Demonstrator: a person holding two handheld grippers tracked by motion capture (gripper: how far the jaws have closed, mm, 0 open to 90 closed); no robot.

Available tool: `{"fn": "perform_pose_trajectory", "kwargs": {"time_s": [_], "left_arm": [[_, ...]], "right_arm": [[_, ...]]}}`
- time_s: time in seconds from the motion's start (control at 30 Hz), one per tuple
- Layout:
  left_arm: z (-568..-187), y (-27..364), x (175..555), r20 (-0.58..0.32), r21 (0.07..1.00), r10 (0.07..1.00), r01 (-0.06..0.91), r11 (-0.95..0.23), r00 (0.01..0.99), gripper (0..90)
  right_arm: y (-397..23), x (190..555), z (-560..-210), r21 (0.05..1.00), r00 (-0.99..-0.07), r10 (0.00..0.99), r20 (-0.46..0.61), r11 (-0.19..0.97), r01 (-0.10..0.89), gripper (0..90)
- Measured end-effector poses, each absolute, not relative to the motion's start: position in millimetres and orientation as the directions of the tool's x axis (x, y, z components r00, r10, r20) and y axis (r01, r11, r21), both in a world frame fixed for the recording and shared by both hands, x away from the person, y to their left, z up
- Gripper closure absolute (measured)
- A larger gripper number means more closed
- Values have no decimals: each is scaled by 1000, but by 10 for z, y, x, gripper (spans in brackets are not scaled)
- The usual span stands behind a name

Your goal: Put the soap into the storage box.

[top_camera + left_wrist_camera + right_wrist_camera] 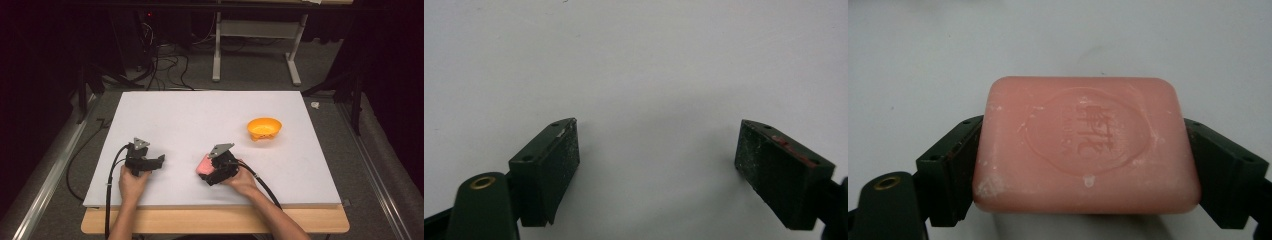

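Right gripper view shows our right tongs [1088,165] clamping the soap [1085,145], left tongs [656,165] open; slick sides could slip free.

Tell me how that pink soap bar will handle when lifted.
The pink soap bar looks solid, so probably stiff. Its smooth, rounded edges may slip between the right gripper pads clamping its ends. Flat and blocky, it should not roll.

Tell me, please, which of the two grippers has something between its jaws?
The right gripper: its jaws clamp a pink soap bar, while the left gripper stands open over bare table.
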State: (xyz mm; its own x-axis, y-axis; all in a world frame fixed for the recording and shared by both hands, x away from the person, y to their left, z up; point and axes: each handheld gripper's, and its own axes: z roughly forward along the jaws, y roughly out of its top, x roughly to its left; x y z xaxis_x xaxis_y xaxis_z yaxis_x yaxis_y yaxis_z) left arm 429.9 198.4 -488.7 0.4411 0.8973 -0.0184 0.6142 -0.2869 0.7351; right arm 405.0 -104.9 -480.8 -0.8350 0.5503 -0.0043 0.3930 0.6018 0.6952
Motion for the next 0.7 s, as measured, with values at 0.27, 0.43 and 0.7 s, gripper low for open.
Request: {"fn": "perform_pose_trajectory", "kwargs": {"time_s": [0.27, 0.43, 0.7], "left_arm": [[-4886, 1985, 4299, -18, 734, 897, 615, -288, 441, 185], [-4886, 1985, 4299, -18, 734, 897, 615, -288, 441, 185], [-4886, 1985, 4299, -19, 734, 897, 615, -287, 441, 185]], "right_arm": [[-1084, 4044, -4762, 709, -833, 554, 3, 586, 392, 136], [-1101, 4033, -4731, 715, -829, 559, 9, 576, 397, 136], [-1156, 4006, -4667, 725, -822, 569, 23, 556, 406, 136]]}}
